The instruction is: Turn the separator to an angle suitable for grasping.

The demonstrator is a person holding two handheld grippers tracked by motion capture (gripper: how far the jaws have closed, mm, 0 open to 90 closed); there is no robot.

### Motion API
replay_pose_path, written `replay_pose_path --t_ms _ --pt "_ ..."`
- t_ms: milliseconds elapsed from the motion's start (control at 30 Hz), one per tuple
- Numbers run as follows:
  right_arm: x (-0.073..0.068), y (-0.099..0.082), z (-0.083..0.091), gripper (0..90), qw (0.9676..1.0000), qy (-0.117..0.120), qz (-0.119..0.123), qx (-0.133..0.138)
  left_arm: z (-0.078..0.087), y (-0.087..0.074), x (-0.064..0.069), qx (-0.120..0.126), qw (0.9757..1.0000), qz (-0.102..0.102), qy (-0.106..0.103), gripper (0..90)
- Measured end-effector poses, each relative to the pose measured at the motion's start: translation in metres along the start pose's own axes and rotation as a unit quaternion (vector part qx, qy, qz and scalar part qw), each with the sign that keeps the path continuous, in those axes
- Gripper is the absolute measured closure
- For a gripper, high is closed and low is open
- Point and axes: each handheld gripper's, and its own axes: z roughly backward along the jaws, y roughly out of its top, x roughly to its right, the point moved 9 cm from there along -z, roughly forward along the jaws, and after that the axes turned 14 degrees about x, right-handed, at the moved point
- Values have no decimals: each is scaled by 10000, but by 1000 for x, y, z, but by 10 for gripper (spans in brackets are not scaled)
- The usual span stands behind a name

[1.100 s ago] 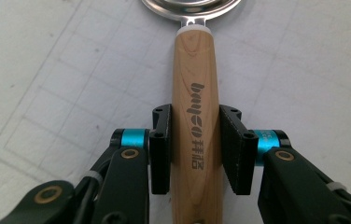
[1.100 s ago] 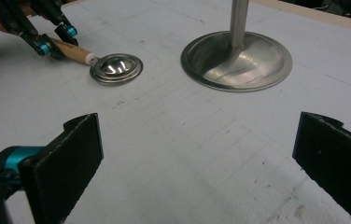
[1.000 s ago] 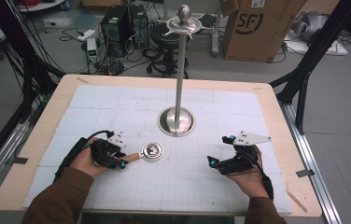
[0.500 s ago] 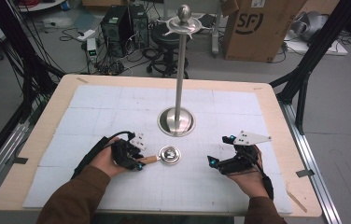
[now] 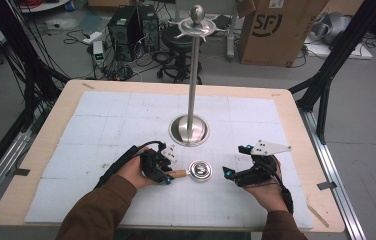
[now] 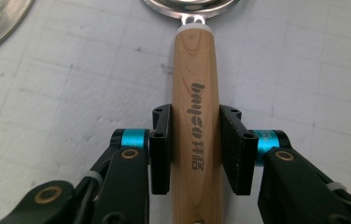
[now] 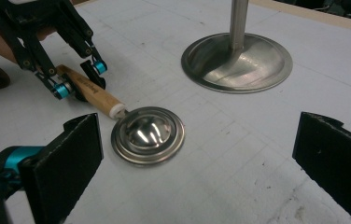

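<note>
A workshop floor with computer towers, cables, a stool and a cardboard box lies behind a wooden surface covered by a white gridded mat. At the middle of the mat stands a tall metal stand on a round, shiny base, topped by a ring of hooks and a ball.

Just in front of that base, near the person's edge of the surface, lies a small metal ladle with a wooden handle. Its round bowl rests face down on the mat, dome up, close to the stand's base but apart from it. The handle points toward the person's left side.

The left gripper is pinching the wooden handle: in the left gripper view both black pads press against its sides, about midway along the printed lettering. The right gripper view shows the same grip from across the mat.

The right gripper sits on the other side of the ladle, near the bowl without touching it. Its jaws are spread wide with nothing between them.
</note>
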Motion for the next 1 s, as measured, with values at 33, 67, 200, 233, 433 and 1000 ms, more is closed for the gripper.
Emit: replay_pose_path --t_ms 33,67,200,233,433,1000 --pt "0 0 0 4 10000 0 0 0 -1 1 0 12 10000 -9 0 671" --pt "0 0 0 4 10000 -5 0 2 -2 3 0 22 10000 -9 -10 671" --pt "0 -1 -1 4 10000 9 0 -14 -8 9 1 -8 10000 -50 -65 671" --pt "0 -1 -1 4 10000 8 1 -13 -10 11 1 -20 10000 -57 -59 671" --pt "0 0 0 4 10000 -2 -19 -1 -19 20 3 -54 9998 -144 -120 670" --pt "0 -2 -1 4 10000 10 7 -44 -24 30 4 82 9997 -212 -109 576"
